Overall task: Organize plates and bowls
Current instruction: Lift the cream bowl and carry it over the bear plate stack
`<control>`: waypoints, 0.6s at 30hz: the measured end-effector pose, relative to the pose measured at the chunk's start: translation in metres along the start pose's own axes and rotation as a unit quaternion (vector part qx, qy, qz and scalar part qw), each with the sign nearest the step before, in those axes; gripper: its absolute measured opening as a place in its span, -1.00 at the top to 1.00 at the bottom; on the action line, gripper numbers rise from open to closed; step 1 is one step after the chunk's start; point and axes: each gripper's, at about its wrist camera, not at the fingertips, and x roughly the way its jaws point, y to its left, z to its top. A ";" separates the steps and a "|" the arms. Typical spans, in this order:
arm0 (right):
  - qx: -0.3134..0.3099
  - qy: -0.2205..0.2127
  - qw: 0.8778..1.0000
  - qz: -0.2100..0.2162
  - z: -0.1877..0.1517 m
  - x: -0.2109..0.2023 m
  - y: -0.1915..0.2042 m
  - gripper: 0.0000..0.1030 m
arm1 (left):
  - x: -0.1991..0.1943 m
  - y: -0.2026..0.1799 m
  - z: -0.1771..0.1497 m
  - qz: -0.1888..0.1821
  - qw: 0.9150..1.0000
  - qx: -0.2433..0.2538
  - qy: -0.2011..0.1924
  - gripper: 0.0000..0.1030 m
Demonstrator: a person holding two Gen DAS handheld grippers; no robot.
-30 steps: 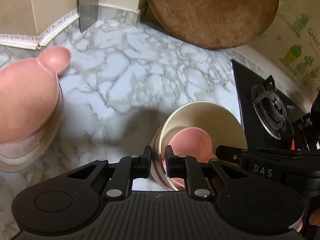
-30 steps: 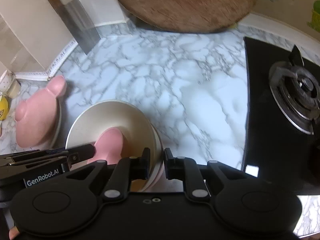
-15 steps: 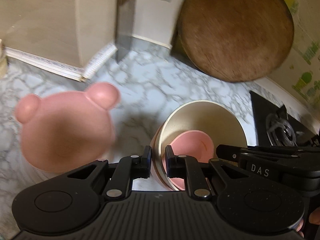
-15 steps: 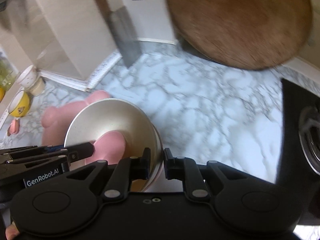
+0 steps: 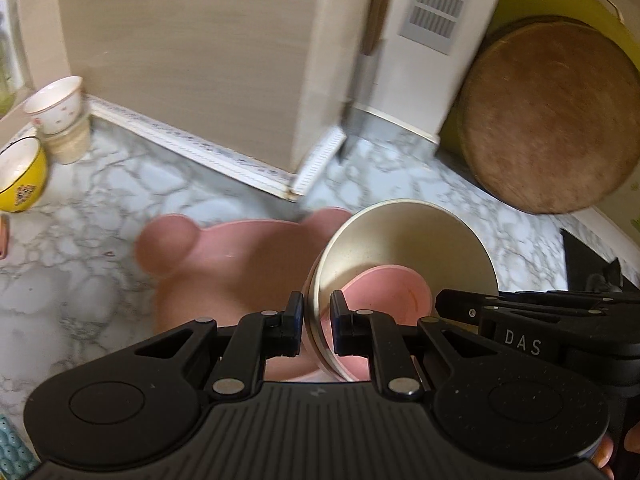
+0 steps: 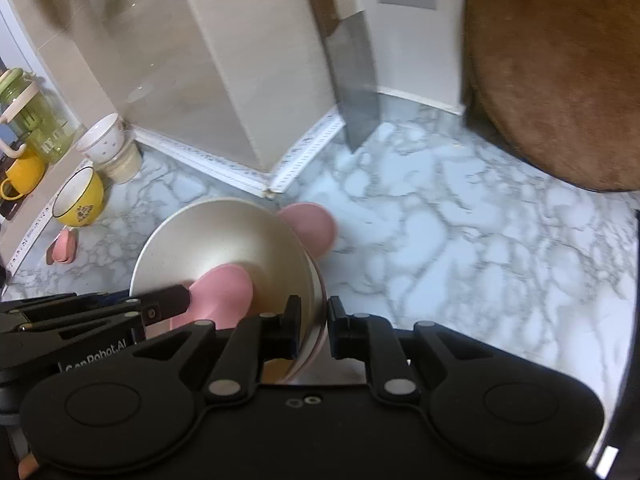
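A cream bowl (image 5: 404,244) with a small pink bowl (image 5: 384,292) inside it is held in the air by both grippers, over a pink bear-shaped plate (image 5: 232,272). My left gripper (image 5: 317,320) is shut on the cream bowl's left rim. My right gripper (image 6: 311,322) is shut on the right rim of the cream bowl (image 6: 224,240). In the right wrist view one ear of the pink plate (image 6: 310,228) shows past the bowl. The stack seems to have a pinkish bowl nested under the cream one.
A yellow bowl (image 6: 80,198) and a white cup stacked on a beige one (image 6: 108,144) stand at the far left by the wall. A round wooden board (image 5: 548,116) and a cleaver (image 6: 356,92) lean at the back. The black stove (image 5: 592,264) is at the right.
Both grippers have carried the bowl stack up and to the left, from beside the stove to above the pink bear plate. The grip on the rim has not changed.
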 end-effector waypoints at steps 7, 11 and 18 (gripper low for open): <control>-0.002 0.017 1.000 0.013 0.009 0.025 0.026 0.73 | 0.006 0.035 0.006 0.020 1.000 -0.011 -0.001 0.74; -0.001 0.029 1.000 0.012 0.010 0.038 0.035 0.73 | 0.014 0.050 0.009 0.021 1.000 -0.016 0.009 0.74; 0.007 0.047 0.999 0.005 0.012 0.057 0.040 0.73 | 0.031 0.063 0.012 0.021 0.999 -0.009 0.027 0.74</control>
